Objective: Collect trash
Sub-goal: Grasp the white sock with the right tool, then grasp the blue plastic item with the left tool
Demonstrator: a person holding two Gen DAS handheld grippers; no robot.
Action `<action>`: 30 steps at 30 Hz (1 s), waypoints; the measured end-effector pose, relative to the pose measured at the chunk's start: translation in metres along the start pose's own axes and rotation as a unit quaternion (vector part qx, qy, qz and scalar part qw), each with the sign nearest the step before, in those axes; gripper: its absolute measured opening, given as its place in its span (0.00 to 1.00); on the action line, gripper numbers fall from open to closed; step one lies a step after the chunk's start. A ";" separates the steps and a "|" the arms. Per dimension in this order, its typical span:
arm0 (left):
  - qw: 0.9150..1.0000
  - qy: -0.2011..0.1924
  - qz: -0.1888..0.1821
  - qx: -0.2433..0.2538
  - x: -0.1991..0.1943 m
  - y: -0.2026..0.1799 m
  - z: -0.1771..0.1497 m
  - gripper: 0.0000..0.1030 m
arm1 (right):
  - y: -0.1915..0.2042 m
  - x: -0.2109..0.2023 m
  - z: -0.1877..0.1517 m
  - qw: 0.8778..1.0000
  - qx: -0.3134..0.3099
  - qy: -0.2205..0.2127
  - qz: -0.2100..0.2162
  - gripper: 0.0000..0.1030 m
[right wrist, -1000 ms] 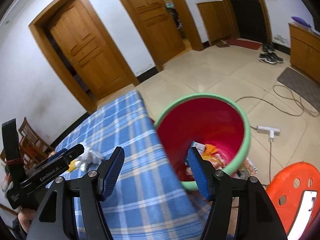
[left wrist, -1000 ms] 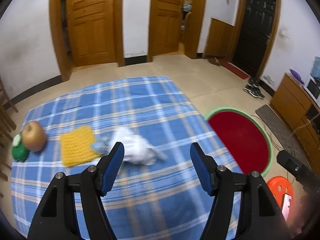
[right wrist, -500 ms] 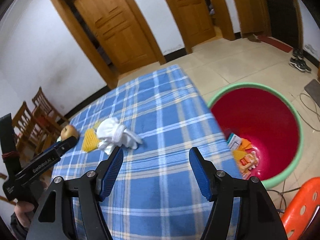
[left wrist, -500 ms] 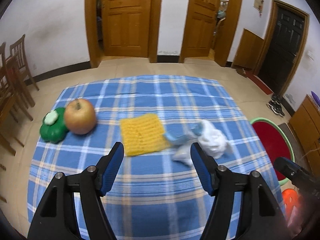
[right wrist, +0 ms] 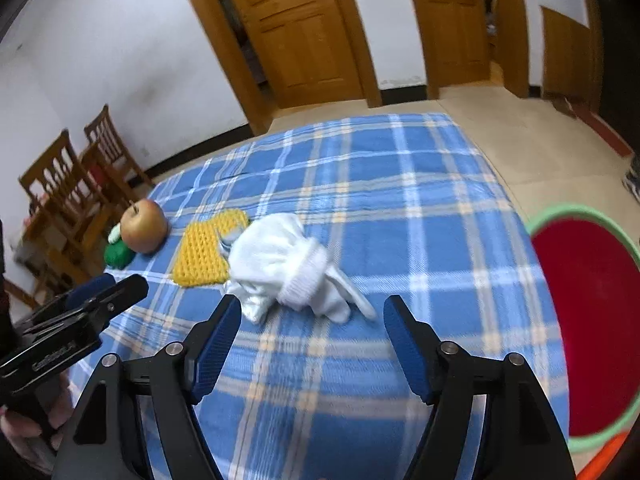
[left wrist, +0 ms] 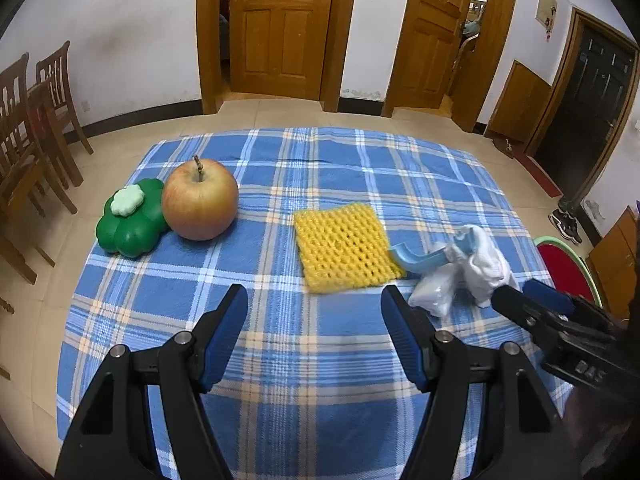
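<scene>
A crumpled white cloth bundle [right wrist: 288, 268] with a light blue piece [left wrist: 416, 258] lies on the blue plaid tablecloth [left wrist: 320, 360], just right of a yellow crocheted mat [left wrist: 346, 248]. My right gripper [right wrist: 312, 316] is open and empty, hovering just in front of the bundle. My left gripper [left wrist: 314, 304] is open and empty, in front of the yellow mat; it also shows in the right wrist view [right wrist: 108, 286]. The right gripper shows at the right in the left wrist view [left wrist: 536, 304]. A red bin with a green rim [right wrist: 592, 320] stands on the floor right of the table.
An apple [left wrist: 200, 200] and a green clover-shaped toy [left wrist: 130, 220] sit at the table's left. Wooden chairs [left wrist: 32, 120] stand left of the table. Wooden doors [left wrist: 280, 28] line the far wall. An orange stool [right wrist: 600, 456] is beside the bin.
Both grippers have swung left from the bin side toward the table. The right gripper now faces the white bundle up close; the left gripper's view has turned toward the mat and the apple.
</scene>
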State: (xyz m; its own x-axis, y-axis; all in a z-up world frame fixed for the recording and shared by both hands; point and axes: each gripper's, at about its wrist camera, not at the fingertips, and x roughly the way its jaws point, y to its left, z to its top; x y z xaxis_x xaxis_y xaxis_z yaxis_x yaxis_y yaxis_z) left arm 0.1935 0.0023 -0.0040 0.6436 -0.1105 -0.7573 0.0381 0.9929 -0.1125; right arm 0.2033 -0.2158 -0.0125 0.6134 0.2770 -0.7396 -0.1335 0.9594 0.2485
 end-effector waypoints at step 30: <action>0.999 0.003 -0.044 0.017 0.000 -0.039 -0.005 0.67 | -0.045 -0.073 -0.041 0.996 0.071 -0.049 0.018 0.24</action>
State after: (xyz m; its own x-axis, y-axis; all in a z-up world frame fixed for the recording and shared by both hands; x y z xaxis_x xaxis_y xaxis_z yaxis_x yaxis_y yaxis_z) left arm 0.1880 -0.0365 -0.0025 0.6315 -0.1977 -0.7497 0.1202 0.9802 -0.1573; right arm 0.1330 -0.2774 0.0049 0.6836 0.2975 -0.6665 -0.0499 0.9301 0.3639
